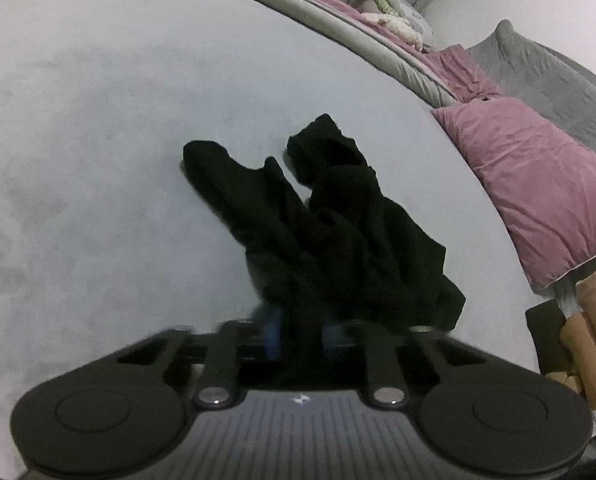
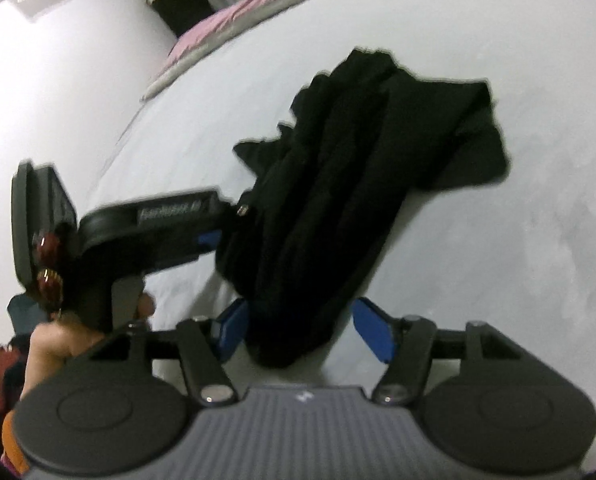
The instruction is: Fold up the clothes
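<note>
Left gripper [image 1: 296, 330] pinches near edge of black garment [image 1: 330, 224]. Right gripper [image 2: 298, 330] spread wide, garment end between blue pads, not clamped. Garment crumpled on bed [image 1: 98, 120]. Soft, light, limp; better hold hem corners.

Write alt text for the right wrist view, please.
A black garment lies bunched on a pale bed, its near end between the open blue fingers of the right gripper. The left gripper grips its left edge.
</note>
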The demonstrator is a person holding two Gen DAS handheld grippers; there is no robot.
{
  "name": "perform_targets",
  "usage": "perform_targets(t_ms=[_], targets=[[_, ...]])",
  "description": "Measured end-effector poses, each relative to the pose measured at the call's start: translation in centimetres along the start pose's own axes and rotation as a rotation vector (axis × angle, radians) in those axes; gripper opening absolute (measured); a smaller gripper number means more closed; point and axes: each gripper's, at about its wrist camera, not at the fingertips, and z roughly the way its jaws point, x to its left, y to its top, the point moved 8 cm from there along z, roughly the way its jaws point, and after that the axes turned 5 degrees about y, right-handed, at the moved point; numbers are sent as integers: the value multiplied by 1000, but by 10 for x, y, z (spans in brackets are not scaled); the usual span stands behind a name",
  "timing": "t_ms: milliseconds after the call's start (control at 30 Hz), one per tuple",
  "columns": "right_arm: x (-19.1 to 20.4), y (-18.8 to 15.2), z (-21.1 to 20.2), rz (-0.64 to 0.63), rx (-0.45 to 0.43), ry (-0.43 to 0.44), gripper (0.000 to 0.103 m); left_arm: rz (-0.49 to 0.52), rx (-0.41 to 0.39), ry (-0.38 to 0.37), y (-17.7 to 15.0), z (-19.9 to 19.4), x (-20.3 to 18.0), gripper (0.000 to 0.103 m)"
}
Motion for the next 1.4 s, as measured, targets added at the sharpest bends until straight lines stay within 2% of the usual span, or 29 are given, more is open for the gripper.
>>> perform_targets(t_ms=[133,233,433,633,933,1133,1300,1400], targets=[[-16,11,-7,43,-37,-31,63,-7,-59,14,6,-13,1,8],[-29,18,-8,84,-53,-53,64,3,-135,54,12,-30,4,8],[-44,27,-6,89,-76,-113,64,7,-221,163,19,-57,20,8],[-46,33,-5,89,-89,-133,64,-15,-316,326,27,-78,41,7],[-58,50,-7,93,-130,-178,65,-71,-381,458,43,-85,76,7],[-73,57,-5,118,-146,-204,65,-139,-367,516,52,-79,105,7],[-77,60,-3,120,-152,-206,65,-162,-323,486,47,-68,106,9],[-76,61,-4,111,-155,-205,65,-144,-306,453,45,-67,93,24]])
